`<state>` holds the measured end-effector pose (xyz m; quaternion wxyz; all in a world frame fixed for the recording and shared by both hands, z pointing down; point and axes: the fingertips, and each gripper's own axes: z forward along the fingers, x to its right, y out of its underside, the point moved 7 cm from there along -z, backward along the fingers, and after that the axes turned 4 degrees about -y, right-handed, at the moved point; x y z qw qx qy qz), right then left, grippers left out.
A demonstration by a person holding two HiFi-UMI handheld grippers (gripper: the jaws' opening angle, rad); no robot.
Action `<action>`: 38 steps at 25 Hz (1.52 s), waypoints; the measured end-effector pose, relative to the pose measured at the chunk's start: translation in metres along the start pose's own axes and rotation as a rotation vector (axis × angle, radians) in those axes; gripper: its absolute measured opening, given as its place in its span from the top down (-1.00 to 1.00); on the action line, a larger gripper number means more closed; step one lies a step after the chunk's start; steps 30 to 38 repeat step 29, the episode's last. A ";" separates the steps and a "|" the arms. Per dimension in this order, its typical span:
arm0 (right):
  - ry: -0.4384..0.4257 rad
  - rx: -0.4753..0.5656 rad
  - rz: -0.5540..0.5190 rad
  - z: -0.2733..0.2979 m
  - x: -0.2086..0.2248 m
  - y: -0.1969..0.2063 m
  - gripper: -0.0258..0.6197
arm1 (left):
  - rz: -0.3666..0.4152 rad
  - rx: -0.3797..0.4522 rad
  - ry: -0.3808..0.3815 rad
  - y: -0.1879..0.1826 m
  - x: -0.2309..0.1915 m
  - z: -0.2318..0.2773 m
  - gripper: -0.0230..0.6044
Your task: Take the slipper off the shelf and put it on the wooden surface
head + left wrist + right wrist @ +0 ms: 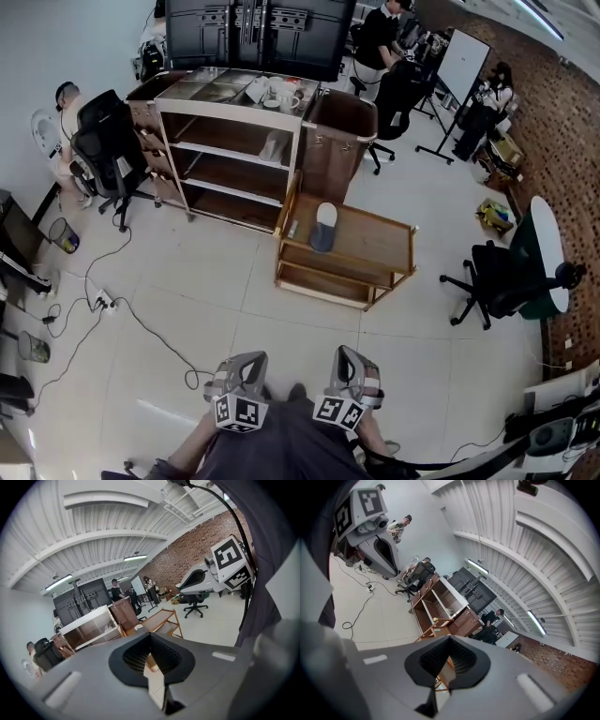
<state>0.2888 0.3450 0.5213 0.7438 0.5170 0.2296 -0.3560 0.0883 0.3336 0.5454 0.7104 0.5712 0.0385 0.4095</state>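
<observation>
A white and grey-blue slipper [324,227] lies on the top of the low wooden cart [375,246], in front of the metal-topped shelf unit [199,190]. A pale object [273,146] rests on the unit's upper shelf. Both grippers are low at the frame's bottom, close to the person's body and far from the cart. My left gripper [246,364] and right gripper [351,362] are side by side, and each is shut with nothing between its jaws. The left gripper view shows the cart [165,619] far beyond the left gripper [151,666]. The right gripper [443,671] points toward the shelf unit [440,603].
A brown cabinet [335,139] stands right of the shelf unit. Black office chairs are at the left [106,148] and right [502,278]. A cable [141,323] and power strip [103,301] lie on the white floor at left. People sit and stand at the room's far edges.
</observation>
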 end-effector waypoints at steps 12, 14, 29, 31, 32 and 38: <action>0.014 0.005 -0.005 0.001 0.001 -0.006 0.92 | -0.002 0.007 0.000 0.005 -0.003 0.001 0.87; 0.019 0.002 -0.004 0.001 0.002 -0.007 0.92 | -0.001 0.013 0.007 0.004 -0.004 0.003 0.87; -0.010 0.020 -0.044 0.028 -0.009 -0.029 0.92 | -0.041 0.014 -0.011 0.021 -0.027 0.007 0.87; -0.010 0.020 -0.044 0.028 -0.009 -0.029 0.92 | -0.041 0.014 -0.011 0.021 -0.027 0.007 0.87; -0.010 0.020 -0.044 0.028 -0.009 -0.029 0.92 | -0.041 0.014 -0.011 0.021 -0.027 0.007 0.87; -0.010 0.020 -0.044 0.028 -0.009 -0.029 0.92 | -0.041 0.014 -0.011 0.021 -0.027 0.007 0.87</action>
